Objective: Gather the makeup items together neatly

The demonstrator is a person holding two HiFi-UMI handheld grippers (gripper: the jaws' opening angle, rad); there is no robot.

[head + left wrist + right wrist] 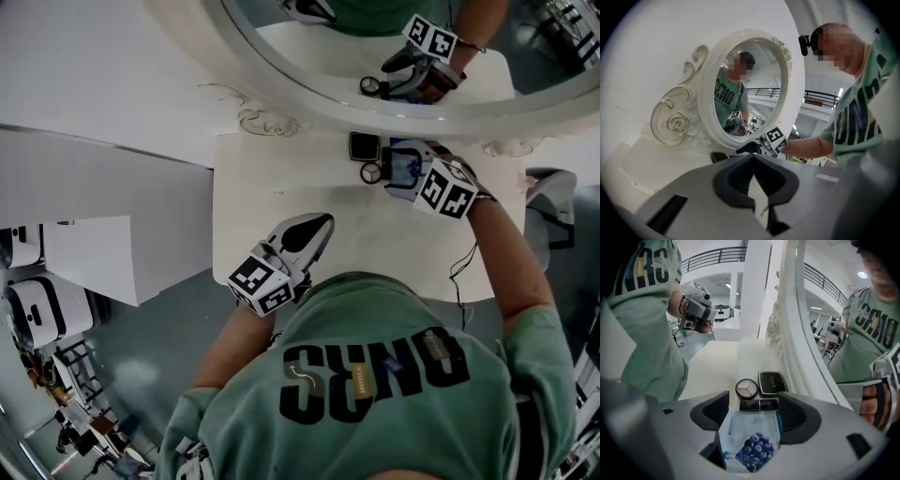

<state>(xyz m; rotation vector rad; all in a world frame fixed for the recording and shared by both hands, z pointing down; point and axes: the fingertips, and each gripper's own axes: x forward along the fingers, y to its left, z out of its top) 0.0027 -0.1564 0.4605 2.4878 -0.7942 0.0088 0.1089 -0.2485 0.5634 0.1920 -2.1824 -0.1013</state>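
White blueberry-print sachet sits loose within the released right tool, near the mirror with black lipstick, round eyeshadow, square compact; left tool clenched, empty.

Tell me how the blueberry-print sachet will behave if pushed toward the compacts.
The sachet looks flat and thin, so probably light and floppy; it may buckle rather than slide cleanly. Its smooth printed face suggests it could slip between the right gripper's open jaws.

I work at a white vanity table with an ornate oval mirror and an eyeshadow compact, staged in a large hall. White machines stand on grey floor, lower left of head view. A balcony railing runs across the upper left of right gripper view.
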